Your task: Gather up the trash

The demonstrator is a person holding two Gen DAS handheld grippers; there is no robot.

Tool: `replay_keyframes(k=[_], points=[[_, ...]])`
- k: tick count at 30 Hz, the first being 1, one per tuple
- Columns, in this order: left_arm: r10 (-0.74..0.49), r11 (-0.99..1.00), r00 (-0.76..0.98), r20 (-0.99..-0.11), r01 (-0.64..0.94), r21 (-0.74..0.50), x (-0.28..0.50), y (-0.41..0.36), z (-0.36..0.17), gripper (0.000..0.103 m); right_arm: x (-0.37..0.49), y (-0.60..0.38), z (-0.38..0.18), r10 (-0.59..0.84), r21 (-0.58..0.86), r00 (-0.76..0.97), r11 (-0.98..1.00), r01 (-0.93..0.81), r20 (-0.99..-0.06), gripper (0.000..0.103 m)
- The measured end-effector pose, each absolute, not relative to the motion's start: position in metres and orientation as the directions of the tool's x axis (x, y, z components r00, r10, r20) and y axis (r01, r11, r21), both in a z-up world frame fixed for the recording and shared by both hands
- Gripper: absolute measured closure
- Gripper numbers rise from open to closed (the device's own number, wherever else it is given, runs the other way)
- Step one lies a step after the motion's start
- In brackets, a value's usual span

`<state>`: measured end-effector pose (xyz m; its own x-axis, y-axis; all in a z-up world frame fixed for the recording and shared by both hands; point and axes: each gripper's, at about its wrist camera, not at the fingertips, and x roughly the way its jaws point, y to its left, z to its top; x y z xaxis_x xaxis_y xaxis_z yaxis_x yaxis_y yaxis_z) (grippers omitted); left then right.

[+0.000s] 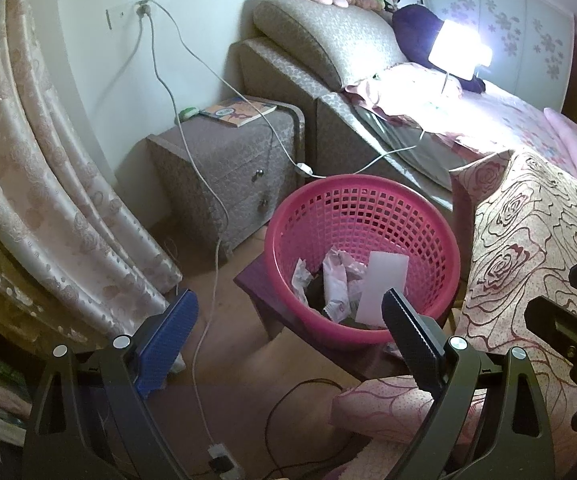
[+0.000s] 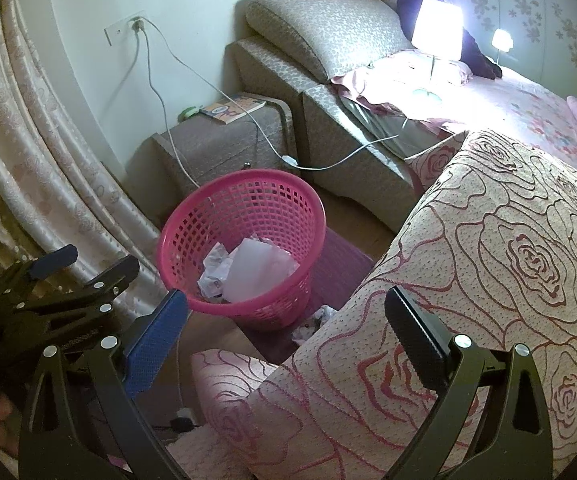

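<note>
Both the left hand-held gripper (image 1: 288, 334) and right hand-held gripper (image 2: 286, 322) are spread, holding nothing. Beyond, the pink basket (image 1: 362, 258) holds crumpled wrappers (image 1: 336, 284) and white paper (image 1: 384, 286). A book (image 1: 238, 111), its title unreadable, lies on the nightstand (image 1: 224, 160).

A round pink plastic lattice basket (image 1: 362, 216) (image 2: 248, 216) stands upright on a dark purple low stool (image 1: 256, 284) (image 2: 344, 264). Inside lie crumpled white-and-pink paper wrappers (image 1: 336, 284) (image 2: 214, 270) and 1 flat white sheet (image 1: 382, 290) (image 2: 256, 270) – it leans against the inner wall. Another crumpled scrap of paper (image 2: 312, 324) lies outside, just beside the basket's base.
</note>
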<state>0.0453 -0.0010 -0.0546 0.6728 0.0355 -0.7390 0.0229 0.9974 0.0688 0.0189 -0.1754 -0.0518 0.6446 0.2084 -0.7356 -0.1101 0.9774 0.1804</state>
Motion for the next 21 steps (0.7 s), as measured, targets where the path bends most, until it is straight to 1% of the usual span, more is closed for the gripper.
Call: replay_keyframes(k=[11,14,18,21], points=[[0.016,0.999,0.670,-0.742,0.026,0.045,0.043,0.002,-0.057,0.013,0.015,-0.175,-0.055,0.208,0.186,0.646,0.977,-0.104,-0.734,0.007],[0.020,0.998,0.680,-0.733,0.032,0.056,0.041,-0.001,-0.055,0.013,0.014,-0.177,-0.054,0.215,0.200,0.645,0.975,-0.096,-0.734,0.007],[-0.002,0.993,0.723,-0.691,0.084,0.086,0.031,-0.019,-0.042,0.013,0.005,-0.200,-0.048,0.198,0.201,0.664,0.977,-0.072,-0.721,0.007],[-0.074,0.984,0.742,-0.667,0.164,0.073,0.015,-0.049,-0.034,0.013,-0.013,-0.240,-0.046,0.132,0.187,0.687,0.982,0.006,-0.715,0.007]])
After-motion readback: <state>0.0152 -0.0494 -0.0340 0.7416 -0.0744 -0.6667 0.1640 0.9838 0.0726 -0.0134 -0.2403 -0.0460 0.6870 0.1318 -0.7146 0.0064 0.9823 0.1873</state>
